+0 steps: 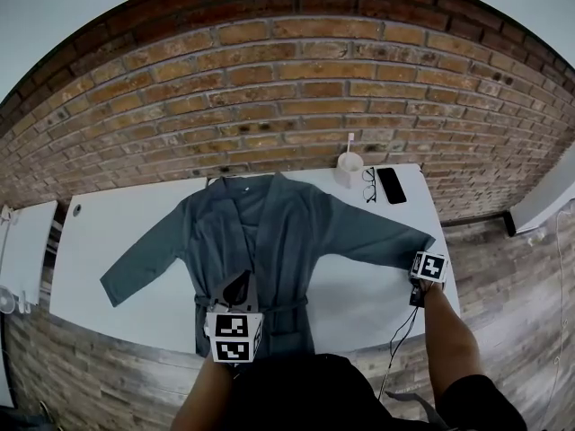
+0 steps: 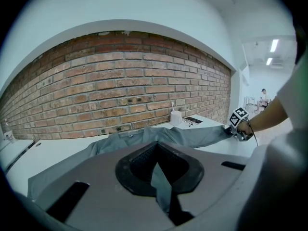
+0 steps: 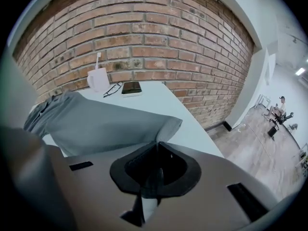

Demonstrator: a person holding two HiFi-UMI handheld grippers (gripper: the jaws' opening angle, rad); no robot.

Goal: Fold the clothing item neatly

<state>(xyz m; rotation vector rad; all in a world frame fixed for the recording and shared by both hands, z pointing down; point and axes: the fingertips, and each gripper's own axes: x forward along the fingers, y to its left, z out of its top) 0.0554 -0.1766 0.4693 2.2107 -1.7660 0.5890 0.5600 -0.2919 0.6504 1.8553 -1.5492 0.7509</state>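
Observation:
A grey-blue robe [image 1: 269, 232] lies face up on the white table [image 1: 135, 214], sleeves spread to both sides and a belt across the waist. My left gripper [image 1: 241, 287] is at the robe's lower middle near the belt, shut on a fold of its fabric [image 2: 161, 186]. In the left gripper view the robe [image 2: 144, 138] stretches away toward the wall. My right gripper [image 1: 420, 257] is at the end of the right sleeve near the table's right edge. In the right gripper view the jaws [image 3: 153, 182] stand closed with a strip of the sleeve [image 3: 96, 124] pinched between them.
A white cup [image 1: 349, 167] with a stick in it, glasses [image 1: 369, 185] and a dark phone [image 1: 391, 185] sit at the table's back right, by the brick wall [image 1: 287, 88]. A second white surface [image 1: 22, 241] stands at left. A cable [image 1: 400, 330] hangs from the right gripper.

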